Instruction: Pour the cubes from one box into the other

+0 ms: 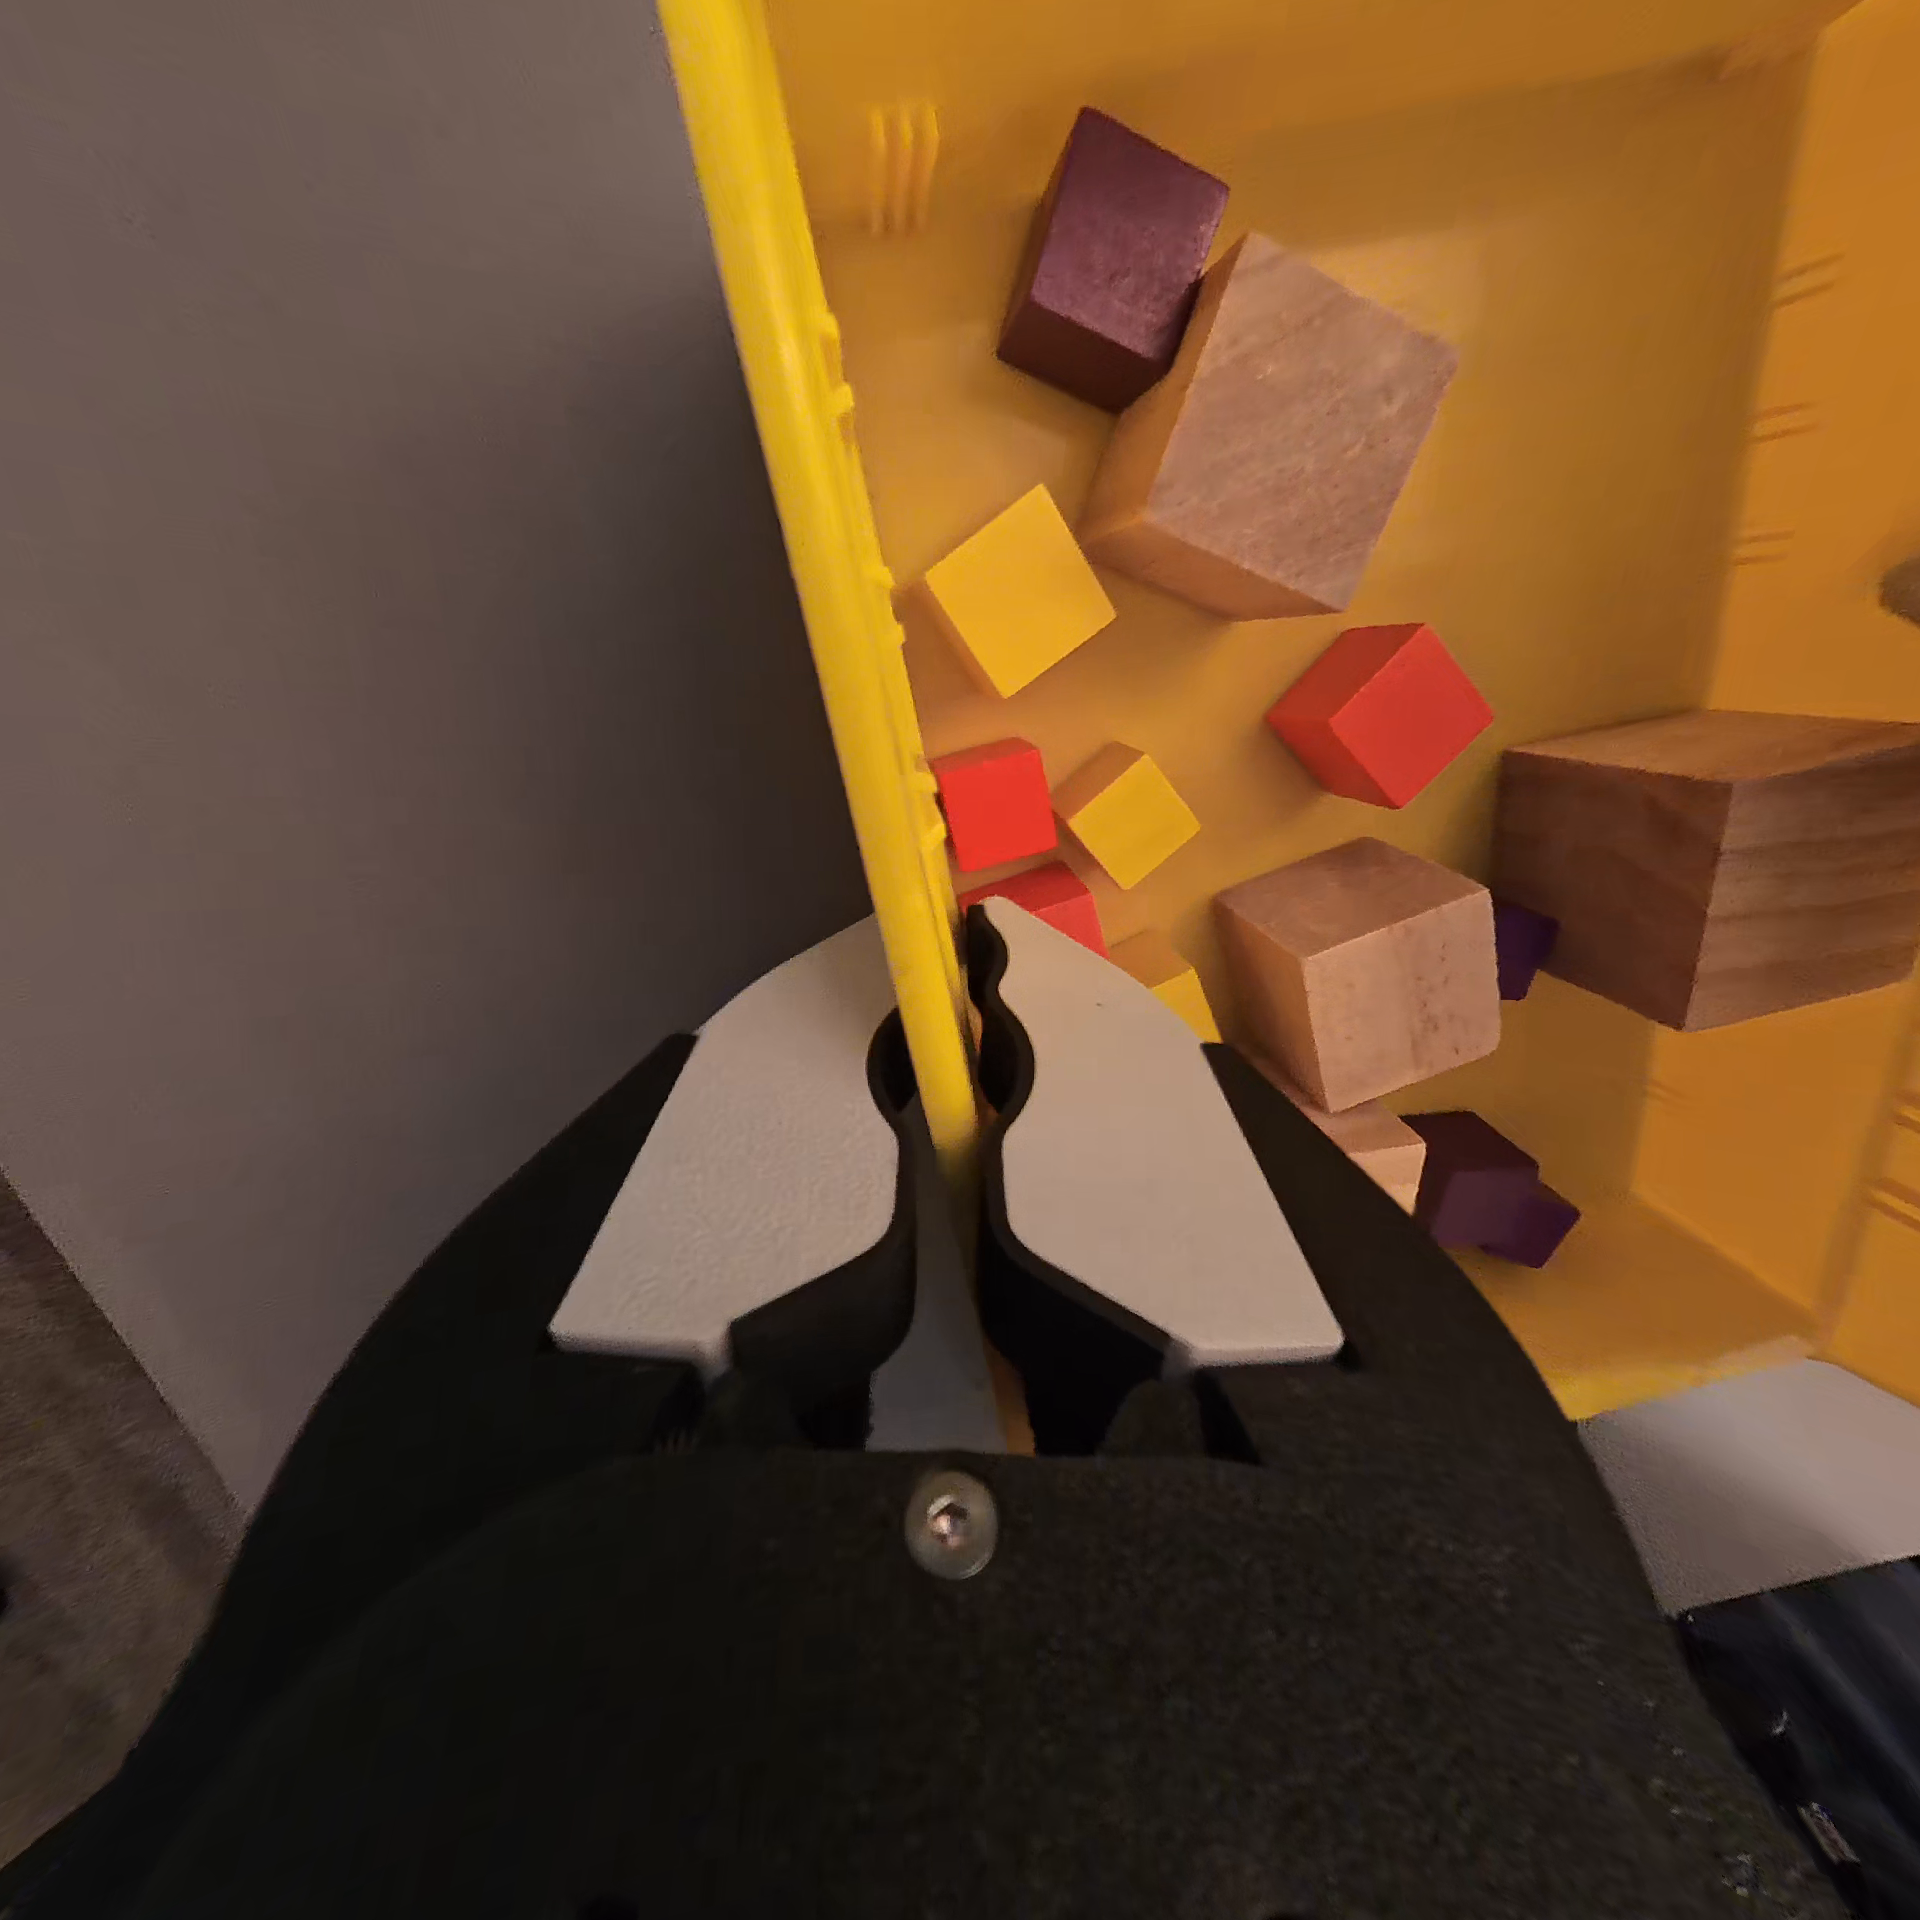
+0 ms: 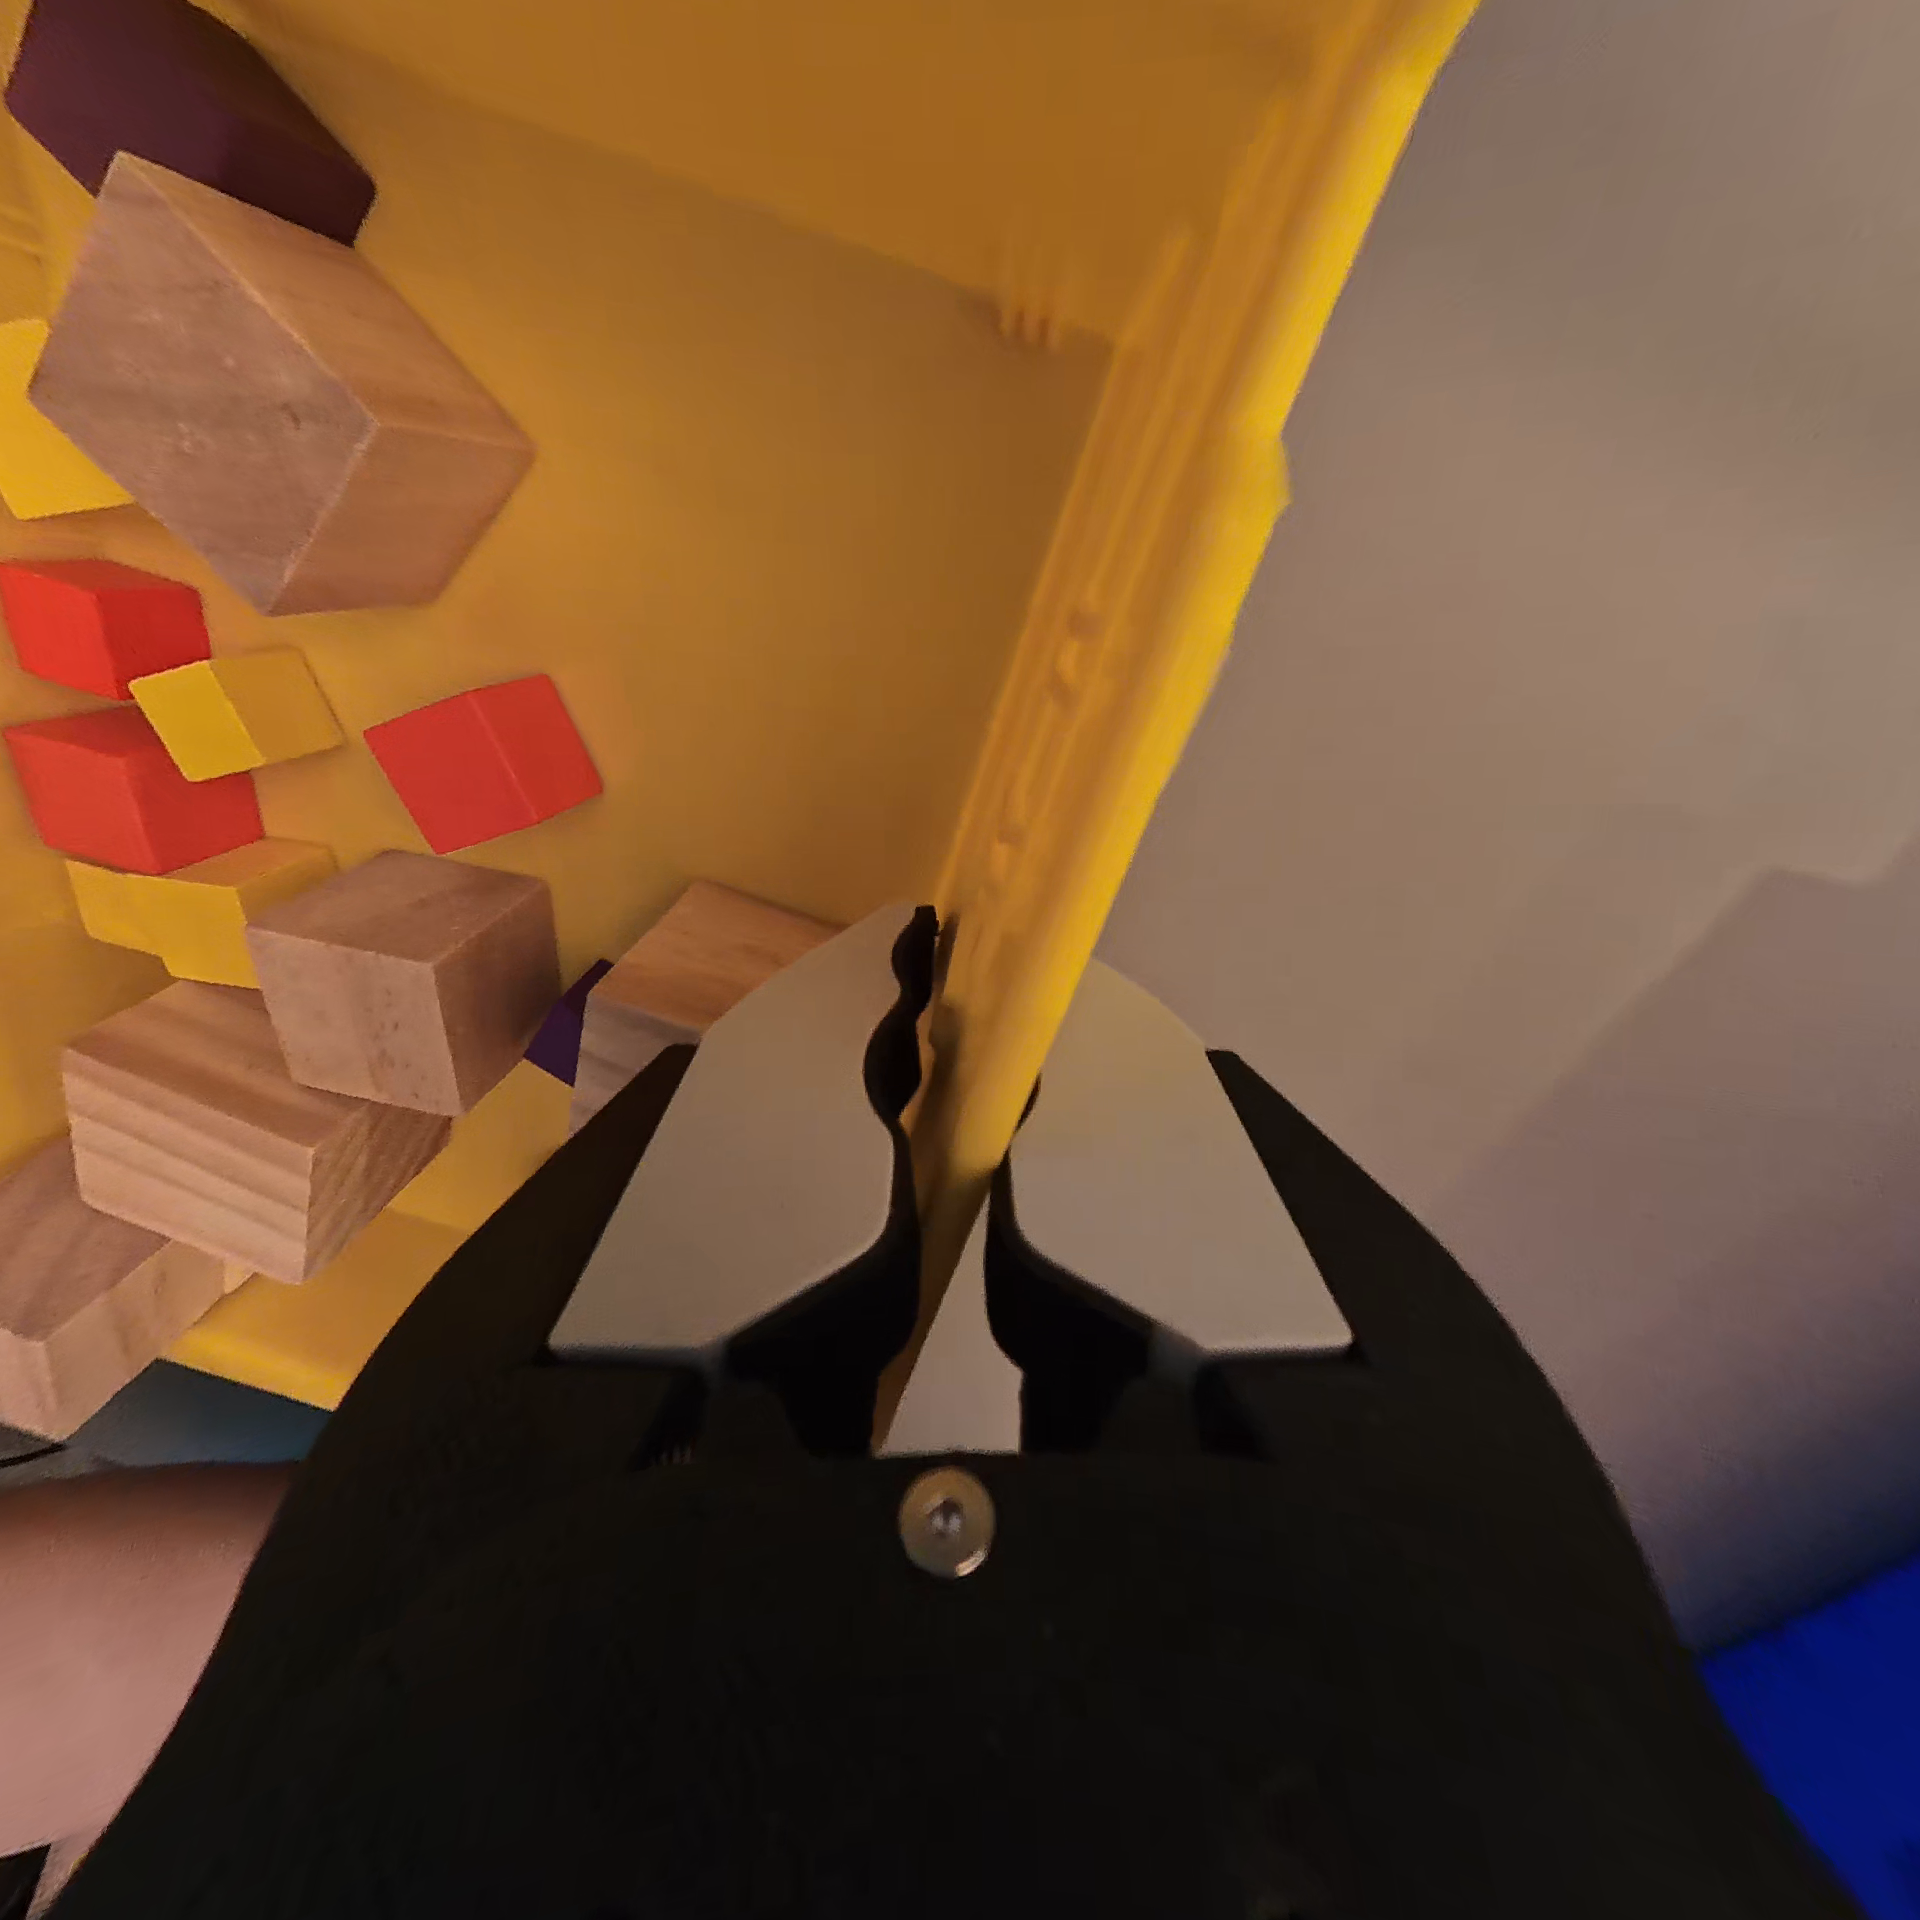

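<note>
A yellow plastic box (image 1: 1558,208) is held up on a steep tilt between both grippers. My left gripper (image 1: 930,935) is shut on its left side wall (image 1: 810,416). My right gripper (image 2: 1003,945) is shut on its right side wall (image 2: 1195,520). Several loose cubes lie scattered over the box's inner floor and look blurred, as if sliding toward the near end. They include a purple cube (image 1: 1122,249), a large pale wooden one (image 1: 1278,426), a yellow one (image 1: 1018,587), a red one (image 1: 1382,712) and a darker wooden one (image 1: 1714,862). The right wrist view shows wooden (image 2: 281,384) and red (image 2: 483,758) cubes.
A plain grey wall (image 1: 364,520) stands behind the box. A blue surface (image 2: 1818,1683) shows at the lower right of the right wrist view; I cannot tell what it is. A person's arm (image 2: 125,1621) is at lower left. A dark object (image 1: 1818,1714) lies below the box.
</note>
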A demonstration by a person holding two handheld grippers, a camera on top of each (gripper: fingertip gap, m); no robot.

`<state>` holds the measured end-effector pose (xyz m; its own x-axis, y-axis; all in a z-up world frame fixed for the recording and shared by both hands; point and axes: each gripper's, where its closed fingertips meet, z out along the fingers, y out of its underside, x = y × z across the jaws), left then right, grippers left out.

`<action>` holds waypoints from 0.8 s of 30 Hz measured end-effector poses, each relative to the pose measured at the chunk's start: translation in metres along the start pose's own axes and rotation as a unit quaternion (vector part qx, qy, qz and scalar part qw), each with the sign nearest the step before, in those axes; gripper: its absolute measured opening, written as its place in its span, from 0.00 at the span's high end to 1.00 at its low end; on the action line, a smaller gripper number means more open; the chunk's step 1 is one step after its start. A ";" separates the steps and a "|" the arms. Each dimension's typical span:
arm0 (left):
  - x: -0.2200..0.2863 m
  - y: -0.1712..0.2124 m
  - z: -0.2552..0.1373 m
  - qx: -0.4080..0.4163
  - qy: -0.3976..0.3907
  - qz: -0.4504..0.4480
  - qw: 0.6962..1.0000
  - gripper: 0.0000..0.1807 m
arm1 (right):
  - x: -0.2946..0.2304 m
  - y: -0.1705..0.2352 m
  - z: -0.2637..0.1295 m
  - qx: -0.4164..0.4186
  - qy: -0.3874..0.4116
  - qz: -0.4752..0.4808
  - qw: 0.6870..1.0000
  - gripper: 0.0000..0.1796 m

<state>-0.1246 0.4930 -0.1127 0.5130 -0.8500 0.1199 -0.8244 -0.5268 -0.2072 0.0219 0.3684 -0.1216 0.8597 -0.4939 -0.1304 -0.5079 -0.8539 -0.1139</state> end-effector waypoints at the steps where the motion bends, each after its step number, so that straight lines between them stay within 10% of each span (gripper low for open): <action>1: 0.001 0.000 0.000 -0.004 0.000 0.001 1.000 0.97 | 0.000 0.000 0.000 0.002 -0.005 0.003 1.000 0.97; 24: 0.164 -0.003 -0.023 -0.083 -0.046 0.101 0.990 0.96 | 0.129 0.078 -0.060 -0.032 -0.041 0.030 0.998 0.97</action>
<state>-0.0436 0.3547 -0.0698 0.3474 -0.9377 0.0025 -0.9362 -0.3470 -0.0550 0.0967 0.2281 -0.0886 0.8186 -0.5323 -0.2160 -0.5522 -0.8327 -0.0406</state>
